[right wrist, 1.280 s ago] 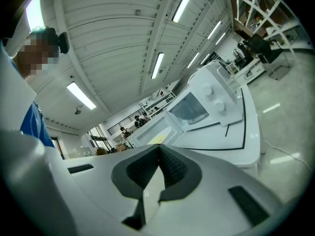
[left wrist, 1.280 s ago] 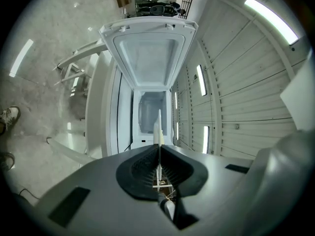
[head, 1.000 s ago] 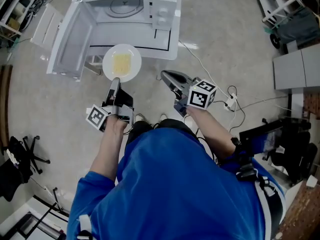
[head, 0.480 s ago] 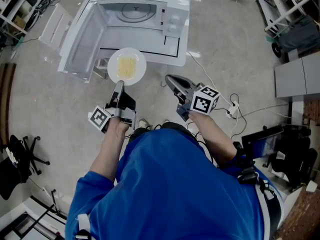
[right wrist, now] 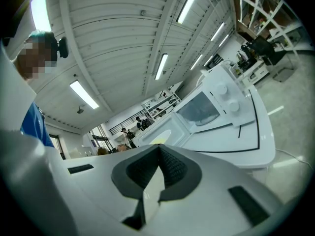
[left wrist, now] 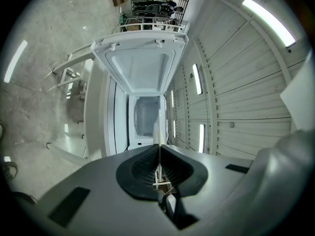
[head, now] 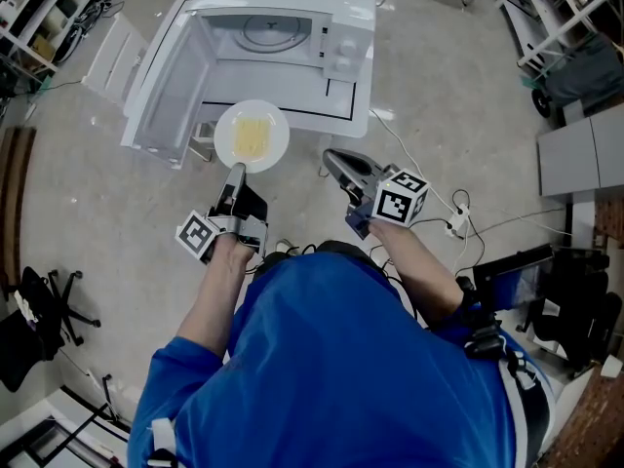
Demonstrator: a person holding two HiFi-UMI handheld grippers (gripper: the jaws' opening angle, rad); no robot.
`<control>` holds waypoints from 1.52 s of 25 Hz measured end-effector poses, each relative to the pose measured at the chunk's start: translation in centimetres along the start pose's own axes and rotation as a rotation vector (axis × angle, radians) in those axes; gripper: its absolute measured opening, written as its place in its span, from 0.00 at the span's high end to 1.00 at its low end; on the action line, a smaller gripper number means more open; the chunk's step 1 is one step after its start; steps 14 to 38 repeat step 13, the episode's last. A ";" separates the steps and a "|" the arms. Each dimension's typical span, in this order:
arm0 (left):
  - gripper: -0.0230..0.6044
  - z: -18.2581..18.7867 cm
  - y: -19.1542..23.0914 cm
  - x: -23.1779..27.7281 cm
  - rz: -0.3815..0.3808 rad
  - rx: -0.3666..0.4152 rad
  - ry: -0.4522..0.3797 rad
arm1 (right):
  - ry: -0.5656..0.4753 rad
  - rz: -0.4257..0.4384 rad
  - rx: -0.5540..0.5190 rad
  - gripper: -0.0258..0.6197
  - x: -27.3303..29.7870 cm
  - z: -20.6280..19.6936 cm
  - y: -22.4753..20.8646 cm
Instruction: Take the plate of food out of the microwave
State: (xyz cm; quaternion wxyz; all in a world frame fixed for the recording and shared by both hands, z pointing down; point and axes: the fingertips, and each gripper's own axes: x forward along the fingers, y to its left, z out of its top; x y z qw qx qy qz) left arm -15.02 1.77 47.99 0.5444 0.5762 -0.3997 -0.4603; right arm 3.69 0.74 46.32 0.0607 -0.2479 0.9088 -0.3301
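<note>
Jaws of the left gripper (head: 237,171): pinched tight on the near rim of a round white plate (head: 226,146), with the rim showing edge-on between the pads in the left gripper view. Carries a flat patch of yellow food (head: 253,136) at the plate's centre. Hangs in the air, roughly level, outside and in front of a boxy white microwave oven (head: 292,86), near the outer edge of its white side-hinged door (head: 161,86), which stands swung wide toward the left of the head view. Leaves the cavity holding only a round glass turntable (head: 268,29). Jaws of the right gripper (head: 330,156): pressed together on nothing, near the plate's right side and apart from it. Beneath everything, bare grey concrete floor (head: 439,86).

Judged as the late part of the removal: plate already clear of the oven, not yet set down anywhere. Calls next for a surface to rest the plate on, with none visible close to the hands. Calls also for keeping the plate level, given a single pinch on one rim and no support under the far side. Risks a tilt and sliding food otherwise.
</note>
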 end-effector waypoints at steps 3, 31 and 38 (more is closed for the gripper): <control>0.94 0.3 -0.1 0.2 -0.004 0.000 0.001 | 0.002 -0.002 -0.003 0.96 0.4 0.0 0.1; 0.93 1.0 -0.1 0.5 -0.007 -0.005 0.005 | -0.001 -0.007 -0.001 0.96 1.2 -0.2 -0.1; 0.93 1.0 -0.1 0.5 -0.007 -0.005 0.005 | -0.001 -0.007 -0.001 0.96 1.2 -0.2 -0.1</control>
